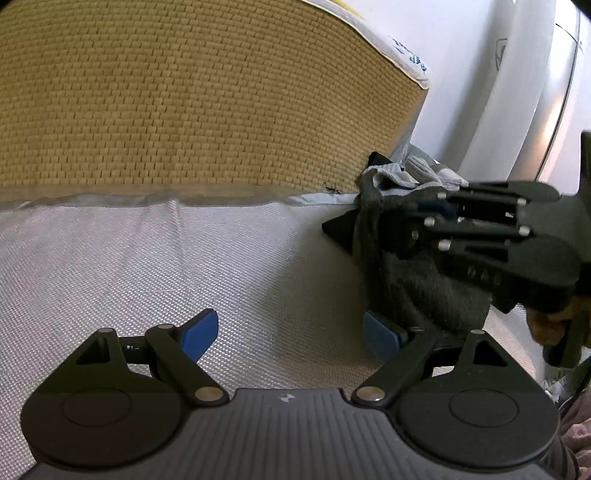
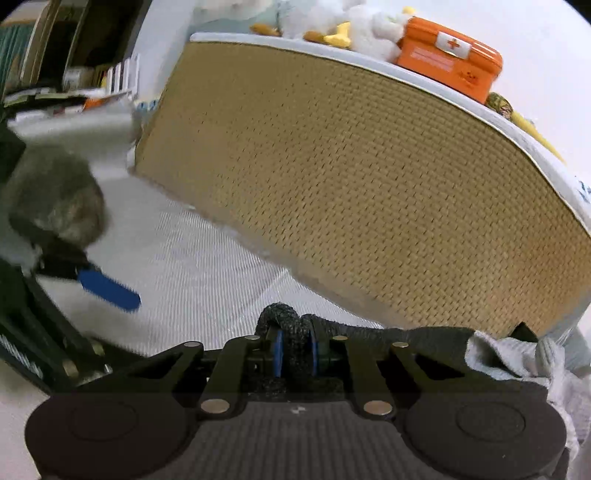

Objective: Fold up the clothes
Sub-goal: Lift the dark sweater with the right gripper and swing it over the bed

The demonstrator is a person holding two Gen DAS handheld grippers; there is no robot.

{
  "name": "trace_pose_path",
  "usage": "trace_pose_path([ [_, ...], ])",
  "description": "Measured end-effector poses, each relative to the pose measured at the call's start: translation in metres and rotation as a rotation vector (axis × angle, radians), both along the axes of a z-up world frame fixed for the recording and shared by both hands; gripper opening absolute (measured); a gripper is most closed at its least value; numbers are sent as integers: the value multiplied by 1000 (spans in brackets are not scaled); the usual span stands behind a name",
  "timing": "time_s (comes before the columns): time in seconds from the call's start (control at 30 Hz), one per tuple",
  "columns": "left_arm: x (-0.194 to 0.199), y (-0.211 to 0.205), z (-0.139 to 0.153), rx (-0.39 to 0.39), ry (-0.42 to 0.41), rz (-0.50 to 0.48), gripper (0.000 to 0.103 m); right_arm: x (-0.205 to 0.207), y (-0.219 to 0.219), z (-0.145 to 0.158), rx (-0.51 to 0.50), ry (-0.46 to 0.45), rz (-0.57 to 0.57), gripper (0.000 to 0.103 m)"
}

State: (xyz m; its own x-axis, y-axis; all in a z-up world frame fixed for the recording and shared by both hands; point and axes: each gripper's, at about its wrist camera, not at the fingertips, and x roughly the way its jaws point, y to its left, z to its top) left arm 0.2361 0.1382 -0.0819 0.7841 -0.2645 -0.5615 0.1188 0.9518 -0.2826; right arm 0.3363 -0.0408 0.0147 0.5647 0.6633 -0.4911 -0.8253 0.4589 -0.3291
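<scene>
A dark grey garment [image 1: 424, 284] hangs at the right of the white woven surface [image 1: 147, 266]. My right gripper [image 2: 295, 350] is shut on a bunched fold of the dark grey garment [image 2: 291, 328]; from the left wrist view, the right gripper [image 1: 439, 218] comes in from the right with the cloth drooping under it. My left gripper [image 1: 291, 334] is open, nothing between its blue pads [image 1: 201, 334]. The garment's lower edge lies against its right finger. In the right wrist view one blue left finger [image 2: 109, 290] shows, blurred, with dark cloth [image 2: 55, 199] bunched behind it.
A tall tan woven panel [image 1: 184, 103] stands behind the surface. Light grey clothes [image 1: 417, 173] are heaped at its right end. An orange first-aid box [image 2: 448, 59] and plush toys [image 2: 343, 26] sit on top of it. A person's hand [image 1: 546, 325] holds the right gripper.
</scene>
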Motion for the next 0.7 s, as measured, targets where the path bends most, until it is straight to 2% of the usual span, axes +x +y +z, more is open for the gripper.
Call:
trace_pose_path([
  [0.17,0,-3,0,-4,-9,-24,88,-9,0,10,11,-17,28,15],
  [0.4,-1,-7,2,-17,-25,-66,88,-12,-11,34,117,49,22,15],
  [0.7,-2,-15,3,-36,-45,-114,88,-29,-1,55,187,47,90,15],
])
